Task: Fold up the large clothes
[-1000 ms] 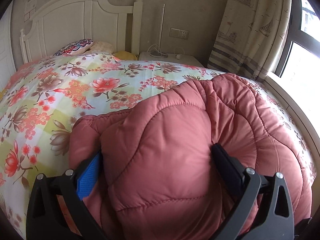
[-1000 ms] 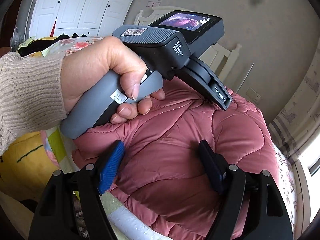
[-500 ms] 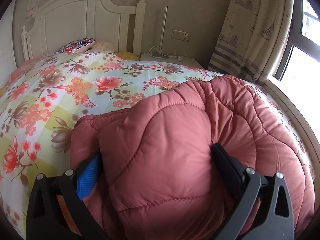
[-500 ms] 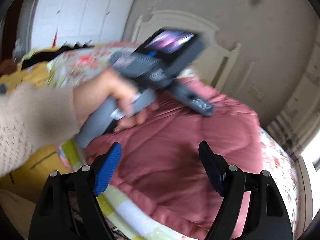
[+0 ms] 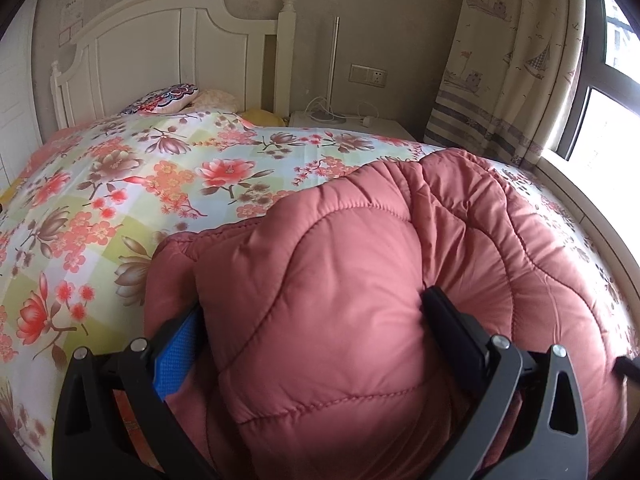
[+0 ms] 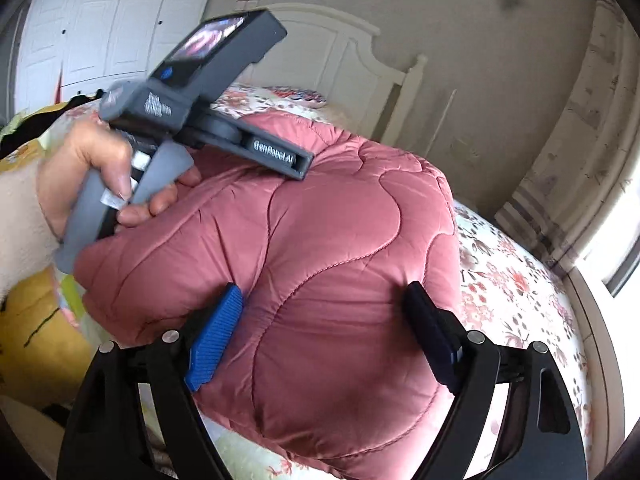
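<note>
A thick pink quilted coat [image 5: 360,280] lies bunched and folded on a bed with a floral cover [image 5: 120,184]. My left gripper [image 5: 310,316] has its jaws wide apart around a puffed fold of the coat, which bulges between the fingers. In the right wrist view the coat [image 6: 340,260] also fills the gap of my right gripper [image 6: 324,312], jaws wide and pressed against the padding. The left gripper's grey handle and screen [image 6: 192,92], held by a hand, rests on the coat's far left side.
A white headboard [image 5: 160,52] and pillows [image 5: 168,96] stand at the bed's far end. A white nightstand [image 5: 352,124] with cables sits beside it. A curtain [image 5: 512,60] and window are on the right. A yellow item [image 6: 36,332] lies at left, white wardrobe doors [image 6: 100,20] behind.
The right wrist view has moved closer over the coat, which now sits between its fingers. The hand-held left gripper tilted and shifted left. The left view rose slightly; its hold looks unchanged.
</note>
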`<state>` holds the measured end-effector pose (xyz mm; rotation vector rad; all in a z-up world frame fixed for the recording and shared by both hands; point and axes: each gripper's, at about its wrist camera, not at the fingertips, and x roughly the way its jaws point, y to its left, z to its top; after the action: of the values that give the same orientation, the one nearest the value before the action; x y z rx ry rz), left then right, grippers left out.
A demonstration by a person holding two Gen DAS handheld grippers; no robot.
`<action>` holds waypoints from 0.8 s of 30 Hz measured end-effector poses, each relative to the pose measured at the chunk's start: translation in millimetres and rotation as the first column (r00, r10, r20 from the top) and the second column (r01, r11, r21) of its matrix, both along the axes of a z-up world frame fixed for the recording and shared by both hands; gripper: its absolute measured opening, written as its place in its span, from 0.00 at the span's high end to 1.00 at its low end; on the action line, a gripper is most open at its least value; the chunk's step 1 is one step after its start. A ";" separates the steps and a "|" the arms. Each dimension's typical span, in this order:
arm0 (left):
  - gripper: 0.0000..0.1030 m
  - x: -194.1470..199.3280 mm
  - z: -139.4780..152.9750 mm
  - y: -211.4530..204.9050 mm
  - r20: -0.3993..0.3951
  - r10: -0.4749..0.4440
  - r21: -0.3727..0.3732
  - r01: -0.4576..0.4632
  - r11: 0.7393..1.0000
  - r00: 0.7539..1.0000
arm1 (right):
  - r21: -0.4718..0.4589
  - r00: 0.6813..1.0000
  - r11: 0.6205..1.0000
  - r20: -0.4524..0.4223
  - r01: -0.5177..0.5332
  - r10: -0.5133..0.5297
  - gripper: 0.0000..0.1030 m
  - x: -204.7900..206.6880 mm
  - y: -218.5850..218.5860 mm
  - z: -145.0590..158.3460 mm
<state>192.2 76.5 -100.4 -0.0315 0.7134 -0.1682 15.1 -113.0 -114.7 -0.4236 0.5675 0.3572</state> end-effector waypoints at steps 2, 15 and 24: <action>0.02 -0.8 0.2 2.2 0.001 0.006 -0.007 -0.006 1.000 1.000 | 0.041 1.000 0.999 -0.010 -0.009 0.010 0.22 3.7 -9.1 14.9; 0.02 -69.0 12.3 61.0 -0.085 0.173 -0.163 -0.185 0.969 0.981 | 0.489 0.936 0.860 -0.349 0.147 0.038 0.05 83.5 -107.4 -0.2; 0.07 -76.2 -45.9 87.4 -0.234 -0.013 -0.536 -0.117 0.836 0.972 | 0.663 0.823 0.730 -0.503 0.170 0.265 0.04 99.9 -123.2 -44.8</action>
<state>116.0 164.0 -146.3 -0.6324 0.8751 -0.3171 115.0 -236.2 -159.5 0.4297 0.9594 0.7307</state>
